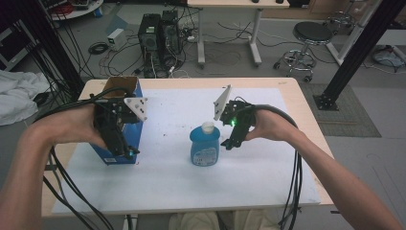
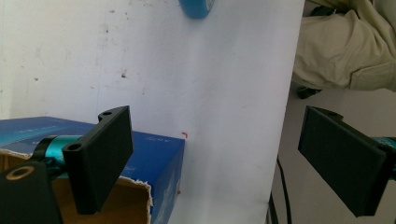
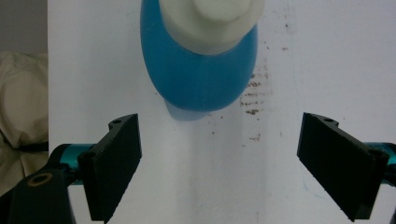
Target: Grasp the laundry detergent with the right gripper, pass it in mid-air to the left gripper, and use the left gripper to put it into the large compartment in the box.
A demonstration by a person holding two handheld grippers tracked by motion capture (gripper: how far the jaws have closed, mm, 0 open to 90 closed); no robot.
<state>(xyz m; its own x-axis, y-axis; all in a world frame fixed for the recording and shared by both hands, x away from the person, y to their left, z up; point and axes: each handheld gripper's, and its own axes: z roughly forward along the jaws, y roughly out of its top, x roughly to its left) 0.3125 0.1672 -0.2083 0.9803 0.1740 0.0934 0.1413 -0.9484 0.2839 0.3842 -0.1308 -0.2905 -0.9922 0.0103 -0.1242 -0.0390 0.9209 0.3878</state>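
One blue bottle [image 1: 205, 147] with a white cap [image 1: 208, 127] stands upright near the middle of the white sheet [image 1: 268, 163] on your desk [image 1: 297, 96]. Your right hand-held gripper [image 1: 229, 143] hangs just to its right, jaws spread wide, holding nothing and not touching the bottle. Well apart at the left, your left hand-held gripper [image 1: 125, 152] hovers over the open blue cardboard box [image 1: 137, 91], jaws likewise wide apart and empty, one jaw above the box's torn edge.
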